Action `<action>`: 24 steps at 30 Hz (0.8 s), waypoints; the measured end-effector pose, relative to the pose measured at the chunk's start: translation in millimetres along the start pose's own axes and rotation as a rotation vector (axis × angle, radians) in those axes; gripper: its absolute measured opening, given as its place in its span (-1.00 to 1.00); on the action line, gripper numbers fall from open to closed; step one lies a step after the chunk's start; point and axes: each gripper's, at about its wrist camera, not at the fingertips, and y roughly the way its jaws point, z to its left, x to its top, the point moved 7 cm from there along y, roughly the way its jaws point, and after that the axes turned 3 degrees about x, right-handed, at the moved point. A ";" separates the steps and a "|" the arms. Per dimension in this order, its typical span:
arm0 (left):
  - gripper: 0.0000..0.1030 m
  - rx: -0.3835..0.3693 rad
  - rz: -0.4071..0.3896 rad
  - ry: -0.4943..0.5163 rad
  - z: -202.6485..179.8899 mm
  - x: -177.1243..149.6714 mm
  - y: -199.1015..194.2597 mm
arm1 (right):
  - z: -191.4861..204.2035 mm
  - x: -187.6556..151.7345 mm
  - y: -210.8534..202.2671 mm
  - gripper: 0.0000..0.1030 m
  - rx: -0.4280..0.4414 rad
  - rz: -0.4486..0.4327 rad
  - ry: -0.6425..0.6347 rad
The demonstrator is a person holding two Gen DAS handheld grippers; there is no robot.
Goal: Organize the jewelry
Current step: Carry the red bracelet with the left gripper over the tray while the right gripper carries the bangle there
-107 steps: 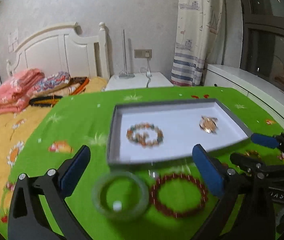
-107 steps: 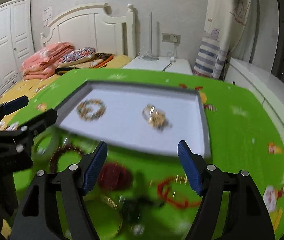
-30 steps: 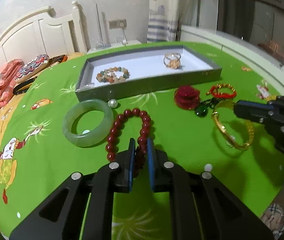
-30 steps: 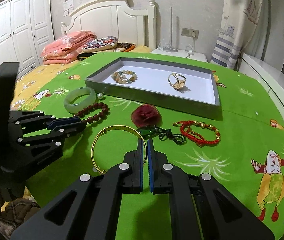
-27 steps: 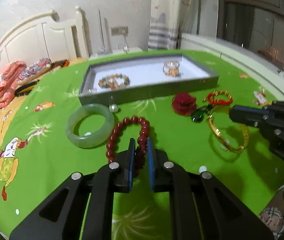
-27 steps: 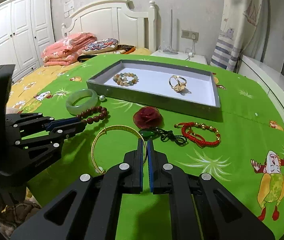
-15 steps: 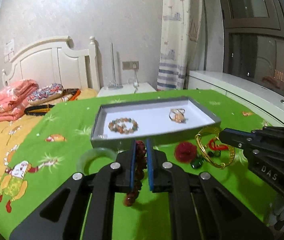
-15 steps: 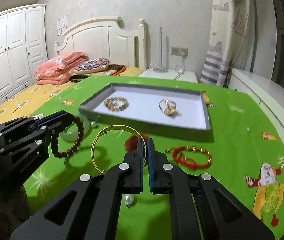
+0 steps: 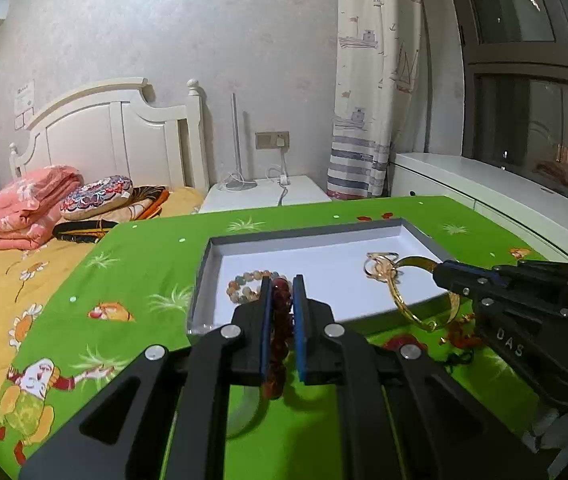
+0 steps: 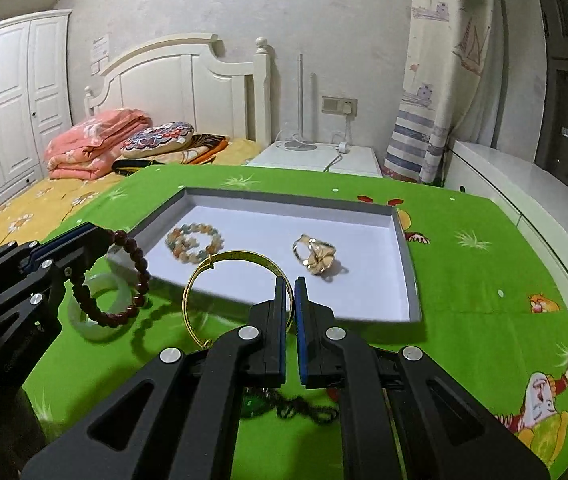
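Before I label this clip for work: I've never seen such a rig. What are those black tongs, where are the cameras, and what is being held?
There is no robot. A person holds one hand-held gripper in each hand, and each carries a wide-angle camera looking along its two blue-padded fingers. So one picture looks out from the left hand-held gripper, the other from the right hand-held gripper; each also shows the other one at its side.

The left one is shut on a dark red bead bracelet, which hangs in the air. The right one is shut on a gold bangle, also lifted.

In front, on the green tablecloth, stands a grey tray holding a pastel bead bracelet and a gold ring. A pale jade bangle lies on the cloth.
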 end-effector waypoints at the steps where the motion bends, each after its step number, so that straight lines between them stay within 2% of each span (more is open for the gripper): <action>1: -0.81 0.002 -0.002 0.005 -0.4 1.8 2.7 | -1.0 2.0 1.9 -0.84 -0.004 -0.001 0.002; 12: -0.83 0.063 -0.049 0.088 -18.6 45.3 50.1 | -22.5 35.4 44.0 -0.84 -0.073 0.031 0.021; 24: -0.83 0.073 -0.002 0.077 -1.6 69.4 100.2 | -38.8 45.5 82.1 -0.84 -0.127 0.097 0.013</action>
